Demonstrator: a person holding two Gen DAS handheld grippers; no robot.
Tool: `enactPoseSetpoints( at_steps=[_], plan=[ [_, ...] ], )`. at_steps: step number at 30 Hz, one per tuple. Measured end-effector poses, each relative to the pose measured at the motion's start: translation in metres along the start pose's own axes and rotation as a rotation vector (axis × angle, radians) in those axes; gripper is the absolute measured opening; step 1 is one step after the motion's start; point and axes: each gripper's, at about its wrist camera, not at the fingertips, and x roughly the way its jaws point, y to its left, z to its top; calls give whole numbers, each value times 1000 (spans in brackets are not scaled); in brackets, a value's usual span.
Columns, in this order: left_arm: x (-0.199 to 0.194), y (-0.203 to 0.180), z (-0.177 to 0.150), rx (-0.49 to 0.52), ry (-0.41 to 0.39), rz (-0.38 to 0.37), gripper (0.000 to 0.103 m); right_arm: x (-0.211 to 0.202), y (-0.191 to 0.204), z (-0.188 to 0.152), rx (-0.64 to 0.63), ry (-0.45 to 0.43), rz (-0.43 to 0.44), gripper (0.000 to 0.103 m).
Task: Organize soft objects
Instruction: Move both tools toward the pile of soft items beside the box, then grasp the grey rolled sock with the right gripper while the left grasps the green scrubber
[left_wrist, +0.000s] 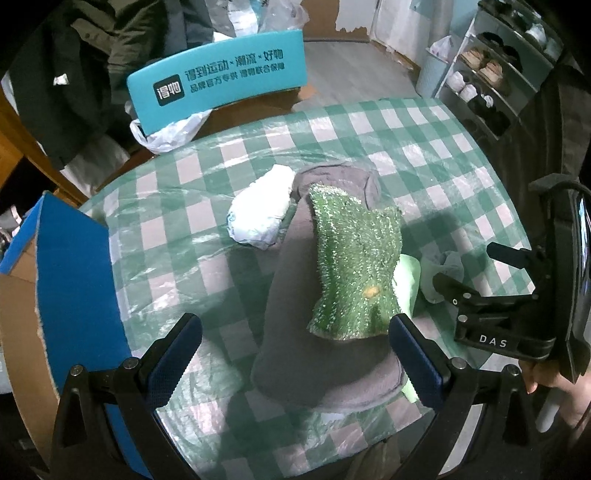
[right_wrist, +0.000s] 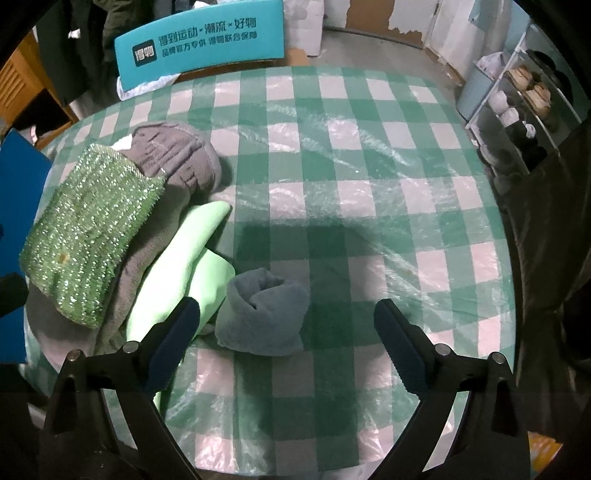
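The left gripper (left_wrist: 295, 354) is wide open over the long grey fuzzy cloth (left_wrist: 317, 354). A sparkly green scrubby cloth (left_wrist: 354, 266) lies on top (white crumpled bundle (left_wrist: 260, 210) beside). The right gripper (right_wrist: 288, 343), open too, is near a rolled blue-grey sock (right_wrist: 262, 317).

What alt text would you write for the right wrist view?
The open right gripper hovers over a rolled grey-blue cloth on a green checked tablecloth. To the left, a sparkly green scrubbing cloth lies on grey fabric beside a light green cloth.
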Motion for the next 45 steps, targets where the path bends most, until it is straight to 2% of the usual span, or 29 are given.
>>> enactPoseSetpoints(
  at_steps=[6, 9, 13, 15, 17, 24, 34, 42, 44, 45],
  plan=[
    [9, -3, 3, 7, 14, -2, 102, 12, 1, 0, -4, 29, 17, 85],
    [10, -4, 5, 7, 14, -4, 102, 17, 4, 0, -22, 46, 26, 76],
    [7, -4, 7, 16, 7, -1, 102, 23, 8, -2, -42, 77, 42, 43],
    [5, -4, 8, 18, 0, 2, 102, 22, 7, -2, -38, 79, 38, 32],
    [3, -5, 8, 17, -6, -2, 102, 19, 4, -2, -29, 76, 47, 26],
    [2, -8, 15, 20, -14, 1, 102, -7, -3, 1, 8, 21, 60, 25],
    [19, -14, 30, -19, -9, -41, 101, -34, 4, 6, -1, -46, 72, 25],
    [22, -19, 32, -21, -16, -38, 60, -45, 1, 3, 16, -64, 71, 25],
    [22, -18, 31, -25, -16, -44, 47, -46, 1, 3, 18, -66, 69, 25],
    [21, -18, 31, -26, -19, -48, 44, -47, 2, 3, 18, -67, 69, 25]
  ],
)
